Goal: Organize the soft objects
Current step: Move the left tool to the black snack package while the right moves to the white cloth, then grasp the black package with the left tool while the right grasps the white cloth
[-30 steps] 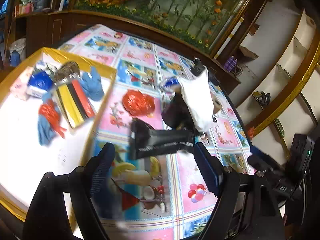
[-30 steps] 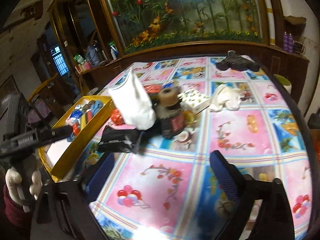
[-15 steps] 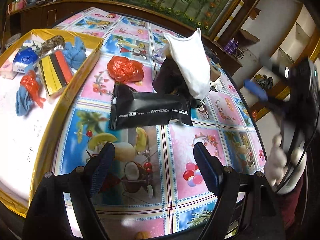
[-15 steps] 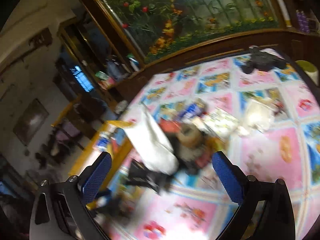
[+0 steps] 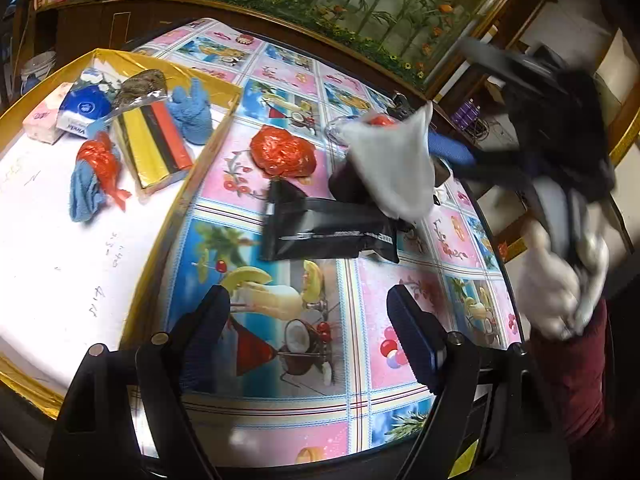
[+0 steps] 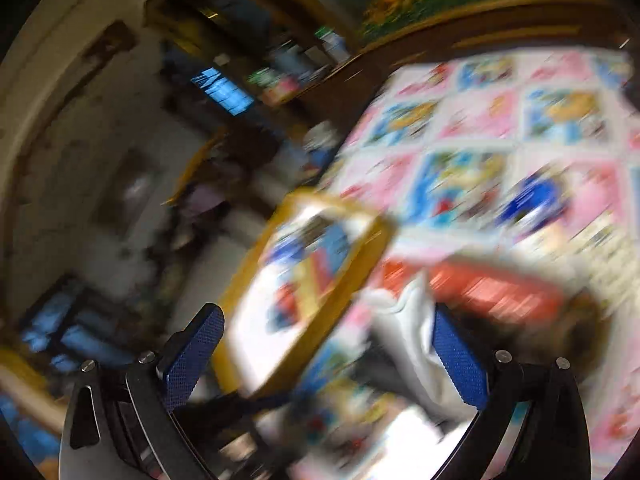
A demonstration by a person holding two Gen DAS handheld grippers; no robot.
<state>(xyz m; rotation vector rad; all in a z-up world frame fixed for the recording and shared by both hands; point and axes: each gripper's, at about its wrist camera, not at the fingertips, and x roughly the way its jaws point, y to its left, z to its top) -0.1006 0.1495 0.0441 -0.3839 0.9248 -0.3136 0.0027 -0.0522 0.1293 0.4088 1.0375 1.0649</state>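
Two grippers are showing, one in each wrist view. At the bottom of the left wrist view, the left gripper (image 5: 308, 332) is pointing down at the table (image 5: 360, 412), and its blue fingers (image 5: 412, 340) are standing wide apart with nothing between them. At the right edge of that view a gloved hand (image 5: 560, 284) with a dark red sleeve (image 5: 576, 380) is holding the right gripper (image 6: 328, 356), which is looking blurry. In the right wrist view its jaws are also spread wide and pinching nothing. One blue finger is sitting in front of a white cloth (image 6: 416, 344).

Writing is hard to read. A black packet (image 5: 328, 228) in the middle of the left wrist view is carrying a line of white print that is too small and blurred to read. A blue and white tissue pack (image 5: 80, 114) in the tray is showing a brand name, but I cannot read it for sure.

At the left of the left wrist view, a gold-edged tray (image 5: 208, 148) is holding soft things: a blue glove (image 5: 192, 114), a striped yellow, black and red pack (image 5: 154, 146), a red bag with a blue cloth (image 5: 96, 176), and a pink pack (image 5: 44, 122). Outside the tray, a crumpled red bag (image 5: 284, 152) is lying on the picture tablecloth. The white cloth (image 5: 396, 164) is draping over a dark thing just behind the black packet.
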